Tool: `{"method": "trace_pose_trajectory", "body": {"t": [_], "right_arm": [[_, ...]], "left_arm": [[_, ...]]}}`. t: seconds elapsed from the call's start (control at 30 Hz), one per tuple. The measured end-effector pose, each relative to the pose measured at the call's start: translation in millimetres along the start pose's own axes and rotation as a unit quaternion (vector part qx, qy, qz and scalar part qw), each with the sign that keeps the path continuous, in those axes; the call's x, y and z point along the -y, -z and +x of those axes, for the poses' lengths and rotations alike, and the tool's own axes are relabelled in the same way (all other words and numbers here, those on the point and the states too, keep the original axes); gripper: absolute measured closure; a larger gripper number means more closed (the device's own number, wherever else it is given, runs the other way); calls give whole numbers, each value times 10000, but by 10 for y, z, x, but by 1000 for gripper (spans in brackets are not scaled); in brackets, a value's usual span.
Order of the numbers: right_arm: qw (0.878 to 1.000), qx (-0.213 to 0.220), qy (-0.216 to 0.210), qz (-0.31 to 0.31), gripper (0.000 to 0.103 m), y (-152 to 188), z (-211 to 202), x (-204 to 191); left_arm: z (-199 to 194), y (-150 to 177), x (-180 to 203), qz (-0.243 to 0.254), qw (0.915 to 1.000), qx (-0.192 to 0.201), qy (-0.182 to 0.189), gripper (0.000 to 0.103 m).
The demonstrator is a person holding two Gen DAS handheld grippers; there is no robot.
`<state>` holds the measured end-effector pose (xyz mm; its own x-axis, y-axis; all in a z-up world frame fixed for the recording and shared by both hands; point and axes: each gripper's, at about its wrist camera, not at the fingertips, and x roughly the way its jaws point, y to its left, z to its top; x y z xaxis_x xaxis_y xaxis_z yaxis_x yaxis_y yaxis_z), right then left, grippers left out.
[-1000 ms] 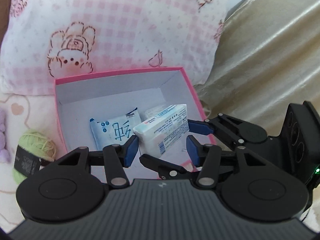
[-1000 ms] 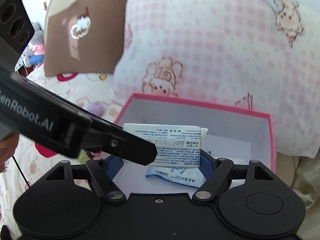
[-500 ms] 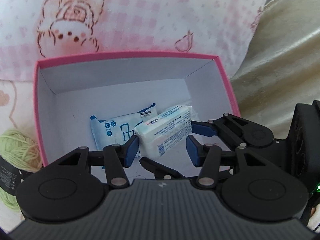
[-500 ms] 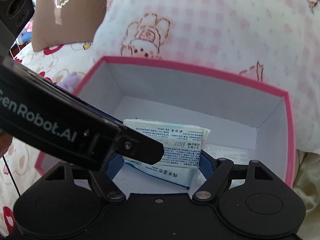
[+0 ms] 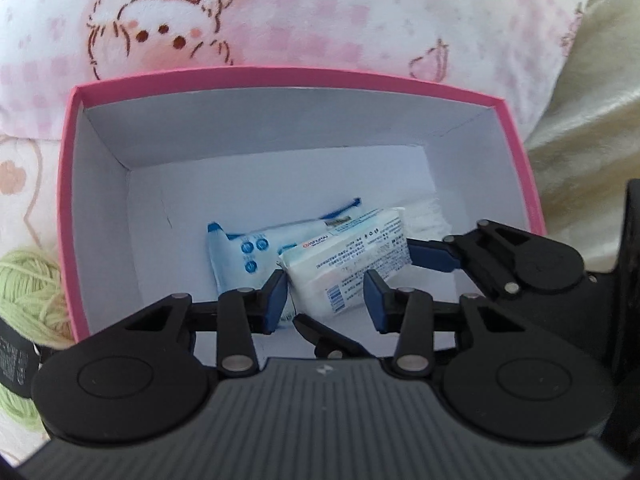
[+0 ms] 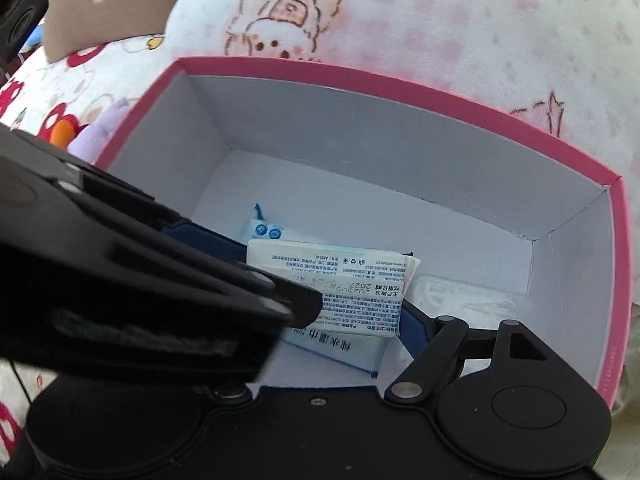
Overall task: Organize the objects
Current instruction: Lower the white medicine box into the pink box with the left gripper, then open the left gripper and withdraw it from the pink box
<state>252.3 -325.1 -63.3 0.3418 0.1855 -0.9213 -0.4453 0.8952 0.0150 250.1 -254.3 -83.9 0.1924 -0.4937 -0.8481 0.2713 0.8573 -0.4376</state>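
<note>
A pink box with a white inside [image 5: 100, 216] [image 6: 576, 240] lies open on the bed. A blue-and-white wipes pack [image 5: 244, 252] [image 6: 340, 350] lies on its floor. My right gripper [image 6: 320, 300] is shut on a white tissue pack [image 6: 340, 284] [image 5: 344, 264] and holds it low inside the box, over the wipes pack. My left gripper [image 5: 326, 300] is open and empty, its fingers either side of the near end of the tissue pack. A white plastic packet [image 5: 428, 216] [image 6: 460, 300] lies at the box's right.
A pink checked pillow with bear print [image 5: 280, 12] [image 6: 440, 20] lies behind the box. A green yarn ball [image 5: 28, 284] sits left of the box. An olive cushion [image 5: 592, 100] is at the right. A brown pillow [image 6: 104, 0] and a purple plush toy [image 6: 100, 132] are at far left.
Both grippers have moved forward and down into the box. The tissue pack has gone with the right gripper, lower and nearer the box floor.
</note>
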Motion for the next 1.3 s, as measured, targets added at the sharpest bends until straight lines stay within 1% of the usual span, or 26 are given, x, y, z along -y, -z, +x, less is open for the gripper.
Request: {"method": "trace_pose_trajectory", "body": {"t": [0.17, 0.23, 0.33, 0.4, 0.43, 0.5, 0.6, 0.67, 0.8, 0.87, 0.93, 1.0, 1.1, 1.2, 1.3], "right_arm": [[9998, 1, 121, -127, 19, 27, 1, -29], [9997, 24, 170, -168, 19, 55, -16, -32], [9995, 90, 270, -96, 19, 103, -46, -24], [9989, 188, 425, -113, 22, 143, -79, -43], [9985, 211, 483, -132, 27, 160, -93, -58], [9979, 273, 576, -144, 32, 196, -132, -90], [9963, 413, 745, -102, 32, 275, -247, -140], [9961, 564, 675, -9, 32, 351, -383, -168], [9946, 830, 611, 135, 31, 534, -724, -264], [9938, 917, 629, 54, 31, 564, -878, -375], [9924, 1025, 673, -41, 29, 585, -1022, -452], [9922, 1059, 656, 7, 29, 613, -1120, -505], [9915, 1109, 653, 203, 29, 611, -1164, -613], [9910, 1031, 847, 131, 28, 652, -1199, -697], [9901, 1042, 935, 79, 26, 708, -1302, -762]], "left_arm": [[24, -29, -60, -53, 9999, 71, -130, 65], [20, -36, -81, -77, 9999, 87, -87, 65], [-35, -5, -60, -53, 9995, 263, -140, 63], [-87, 13, -27, 21, 9993, 371, -102, 62], [-118, 21, -17, 39, 9991, 426, -73, 61], [-178, 29, 2, 85, 9987, 508, -43, 60], [-285, 42, 47, 213, 9979, 608, -119, 58], [-396, 69, 39, 183, 9976, 626, -227, 58], [-656, 147, 26, 283, 9964, 771, -201, 56], [-776, 174, 35, 306, 9965, 756, -163, 52], [-892, 193, 46, 270, 9967, 753, -105, 52], [-1002, 231, 94, 341, 9963, 791, -72, 51], [-1154, 325, 155, 494, 9958, 759, -127, 51], [-1371, 452, 160, 623, 9951, 760, -98, 51], [-1597, 571, 166, 766, 9931, 841, -272, 51]]}}
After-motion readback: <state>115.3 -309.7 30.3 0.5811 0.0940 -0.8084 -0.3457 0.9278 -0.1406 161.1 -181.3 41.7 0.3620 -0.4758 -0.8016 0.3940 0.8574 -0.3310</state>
